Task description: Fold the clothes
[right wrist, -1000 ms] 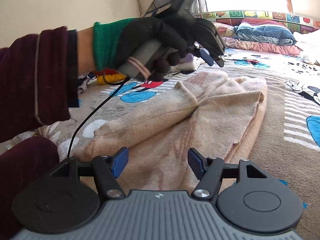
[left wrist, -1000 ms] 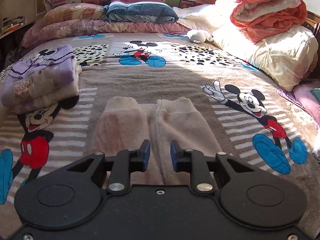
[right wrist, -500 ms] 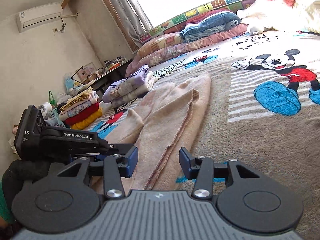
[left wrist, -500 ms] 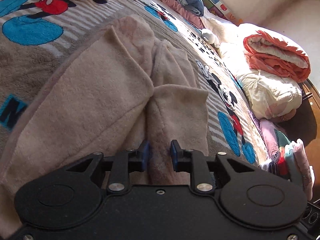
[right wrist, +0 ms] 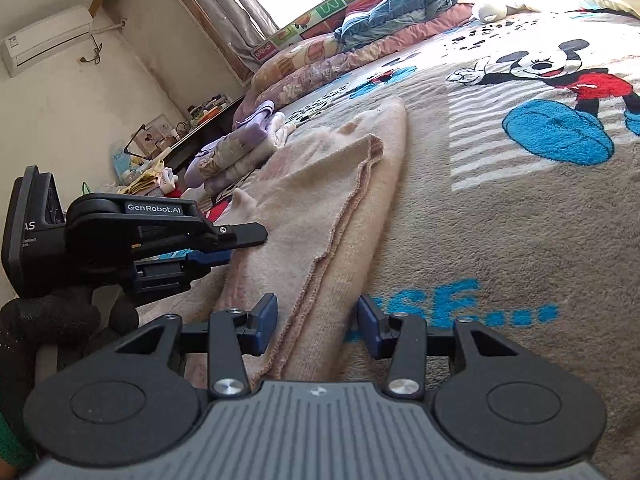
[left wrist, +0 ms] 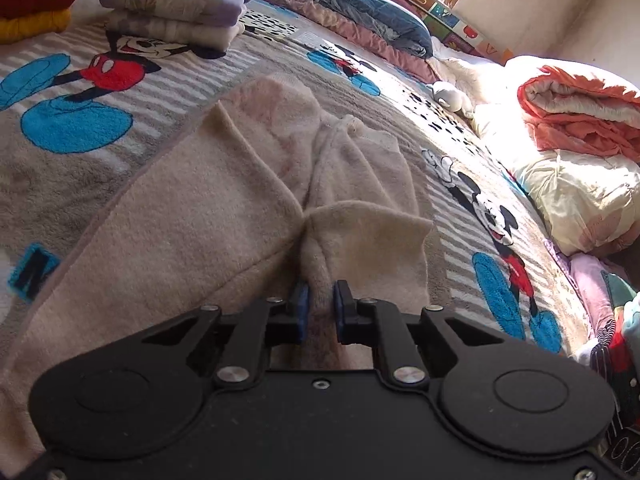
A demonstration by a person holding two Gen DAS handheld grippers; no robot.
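A pale beige fleece garment [left wrist: 208, 216] lies spread on the grey cartoon-mouse bedspread [right wrist: 500, 216]. The left gripper [left wrist: 319, 312] has narrow jaws that are closing, a ridge of the fleece pinched up between its blue pads [left wrist: 303, 308]. The right gripper [right wrist: 316, 326] stands half open over the garment's stitched edge, its pads clear of the cloth. A folded lilac and cream stack [left wrist: 176, 12] sits well apart on the bedspread.
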